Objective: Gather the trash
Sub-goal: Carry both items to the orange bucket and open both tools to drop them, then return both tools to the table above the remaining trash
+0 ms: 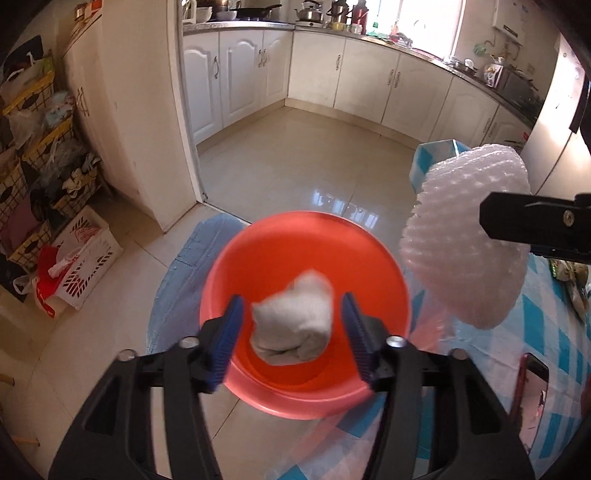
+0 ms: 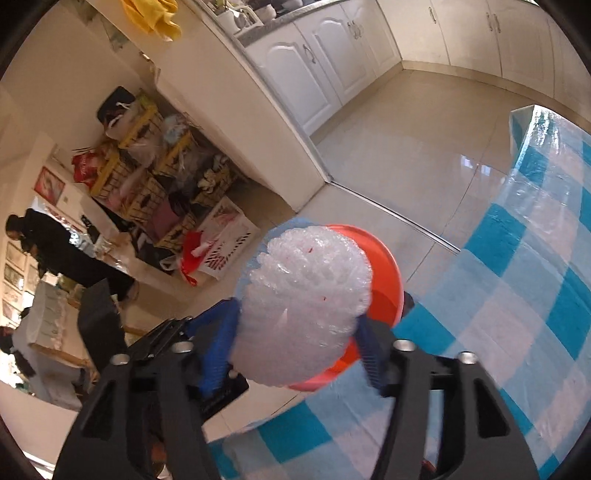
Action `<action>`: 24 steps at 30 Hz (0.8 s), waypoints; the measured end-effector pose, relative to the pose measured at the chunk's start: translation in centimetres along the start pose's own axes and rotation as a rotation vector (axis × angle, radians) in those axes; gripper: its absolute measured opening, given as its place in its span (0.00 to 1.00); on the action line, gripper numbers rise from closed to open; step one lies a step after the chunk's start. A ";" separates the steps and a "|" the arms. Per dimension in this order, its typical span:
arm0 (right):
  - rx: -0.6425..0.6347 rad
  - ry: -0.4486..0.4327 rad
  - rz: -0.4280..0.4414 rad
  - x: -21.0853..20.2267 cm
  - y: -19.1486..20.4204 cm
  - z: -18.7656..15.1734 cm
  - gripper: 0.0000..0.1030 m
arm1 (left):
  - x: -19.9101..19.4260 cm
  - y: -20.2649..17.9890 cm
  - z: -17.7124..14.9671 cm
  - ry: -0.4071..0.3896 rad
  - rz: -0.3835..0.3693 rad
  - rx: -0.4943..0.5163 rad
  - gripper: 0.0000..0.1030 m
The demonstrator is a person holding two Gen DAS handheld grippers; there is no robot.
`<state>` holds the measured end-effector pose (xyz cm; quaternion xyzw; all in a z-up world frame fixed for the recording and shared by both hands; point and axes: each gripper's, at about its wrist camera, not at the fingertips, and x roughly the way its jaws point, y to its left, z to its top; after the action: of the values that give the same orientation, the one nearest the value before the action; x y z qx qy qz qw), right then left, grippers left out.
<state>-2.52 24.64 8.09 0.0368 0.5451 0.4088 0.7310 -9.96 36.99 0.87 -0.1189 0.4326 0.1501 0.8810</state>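
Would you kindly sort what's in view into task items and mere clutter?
Task items:
- orange basin
- crumpled white tissue
- white foam net

Clutter:
- phone
- checked tablecloth
- white crate
- kettle

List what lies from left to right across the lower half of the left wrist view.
White slotted basket → left gripper's left finger → crumpled white wad over the red basin → its right finger → white foam netting → red phone.

Both wrist views angled steeply down, close over orange basin (image 1: pixel 306 258) (image 2: pixel 384 273), shared kitchen floor behind
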 end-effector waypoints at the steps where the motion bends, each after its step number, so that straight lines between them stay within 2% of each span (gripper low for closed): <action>1: 0.001 0.001 0.006 0.1 0.0 0.0 0.71 | 0.2 0.3 0.1 -0.001 0.005 -0.007 0.71; 4: 0.013 -0.006 0.007 0.3 0.1 0.0 0.77 | 0.2 0.7 0.1 -0.013 0.017 -0.008 0.73; 7: 0.046 -0.015 0.009 -0.2 -0.3 -0.2 0.78 | 0.0 1.5 0.0 -0.016 0.023 -0.040 0.76; 12: 0.080 -0.101 0.011 -3.5 -1.3 -1.0 0.79 | -1.2 1.9 -0.4 -0.050 0.023 -0.062 0.77; 17: 0.094 -0.230 -0.086 -8.3 -2.7 -3.4 0.81 | -3.7 1.0 -0.1 -0.118 0.009 -0.070 0.81; 18: 0.097 -0.254 -0.113 -9.3 -3.1 -4.1 0.85 | -4.4 0.6 0.0 -0.142 0.000 -0.064 0.82; 24: 0.147 -0.384 -0.237 -14.4 -6.0 -9.1 0.86 | -7.6 -3.0 0.2 -0.240 -0.049 0.001 0.85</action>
<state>-7.68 7.91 12.46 0.1026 0.4251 0.2647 0.8595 -13.17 33.04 7.28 -0.1102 0.3210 0.1412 0.9300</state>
